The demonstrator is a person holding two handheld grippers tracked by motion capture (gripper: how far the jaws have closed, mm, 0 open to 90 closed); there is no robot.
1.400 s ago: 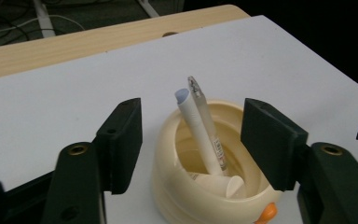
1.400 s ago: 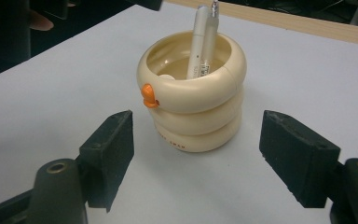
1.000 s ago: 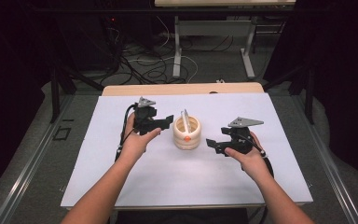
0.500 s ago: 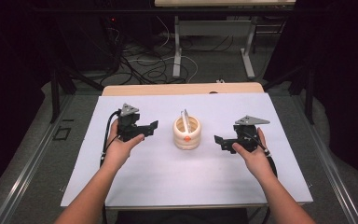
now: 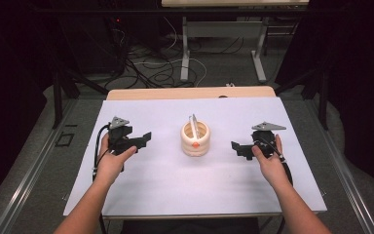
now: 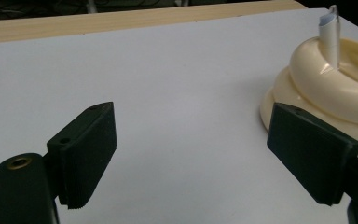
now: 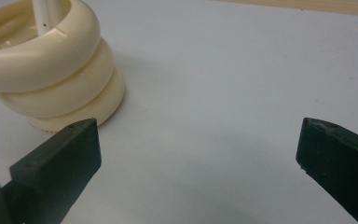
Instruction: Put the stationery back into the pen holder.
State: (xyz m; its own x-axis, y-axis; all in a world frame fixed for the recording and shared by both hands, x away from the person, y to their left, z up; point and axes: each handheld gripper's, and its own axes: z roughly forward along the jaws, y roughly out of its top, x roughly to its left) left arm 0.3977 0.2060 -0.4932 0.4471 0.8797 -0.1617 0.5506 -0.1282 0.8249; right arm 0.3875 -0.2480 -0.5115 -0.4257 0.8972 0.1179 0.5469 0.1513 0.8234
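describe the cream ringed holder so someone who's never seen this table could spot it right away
Look at the white sheet covering the table, then at its middle, between the two grippers. There stands the holder, a cream pot that looks like three stacked rings. A thin white stick pokes out of its top, and a small orange mark shows on its front.

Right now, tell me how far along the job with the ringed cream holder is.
Looks done: a white tool stands inside the cream ringed holder on the white table sheet. In hand: nothing; the left gripper and right gripper sit open on either side, apart from it. What remains isn't evident.
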